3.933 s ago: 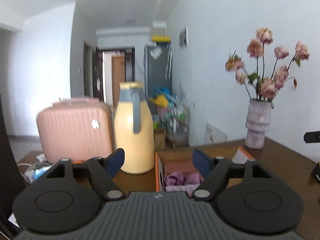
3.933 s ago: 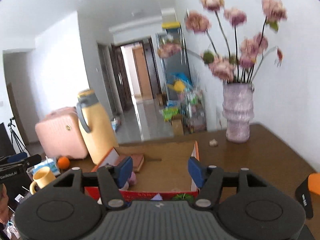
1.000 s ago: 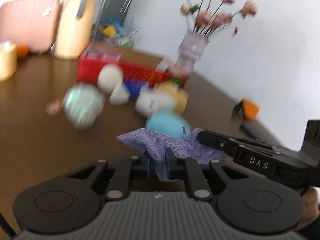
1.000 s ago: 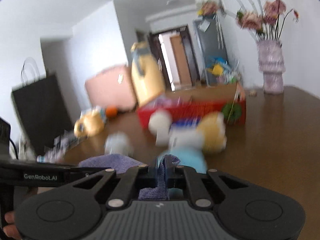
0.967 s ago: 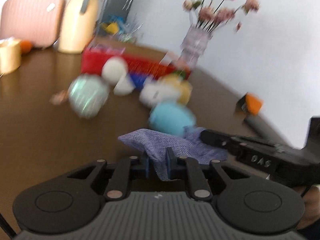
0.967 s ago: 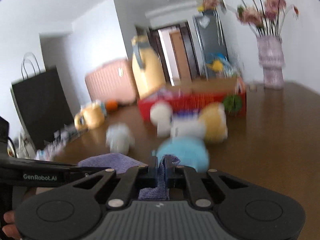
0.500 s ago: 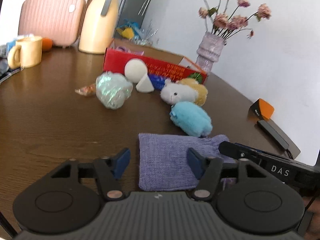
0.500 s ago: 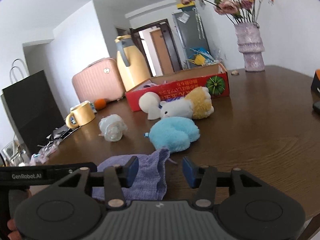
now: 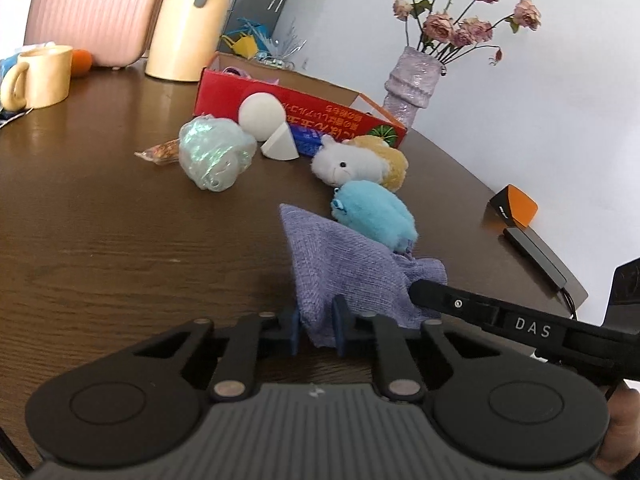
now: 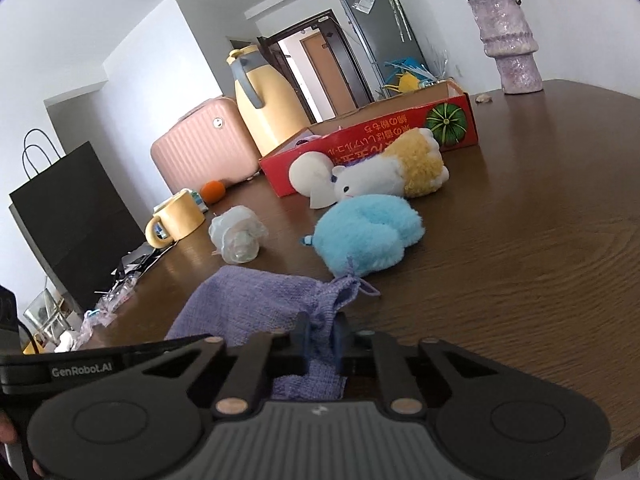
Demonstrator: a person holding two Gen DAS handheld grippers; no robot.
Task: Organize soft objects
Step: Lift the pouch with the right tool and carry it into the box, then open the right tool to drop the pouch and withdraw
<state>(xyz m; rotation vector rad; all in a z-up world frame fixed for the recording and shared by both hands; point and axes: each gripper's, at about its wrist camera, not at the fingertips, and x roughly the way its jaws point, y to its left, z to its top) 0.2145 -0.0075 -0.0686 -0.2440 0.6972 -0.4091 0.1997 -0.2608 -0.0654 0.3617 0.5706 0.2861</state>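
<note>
**Both grippers pinch the purple bag**

The left gripper [image 9: 317,330] and right gripper [image 10: 322,344] each pinch an edge of the bag [image 9: 344,264] on the table [image 9: 100,240]. The blue toy [image 9: 374,214], white toy [image 9: 348,164] and ball [image 9: 262,116] still wait outside the red box [image 9: 280,100].

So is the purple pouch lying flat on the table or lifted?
Partly lifted: both jaws pinch the purple pouch near edge, its far corner rests on the table.
</note>
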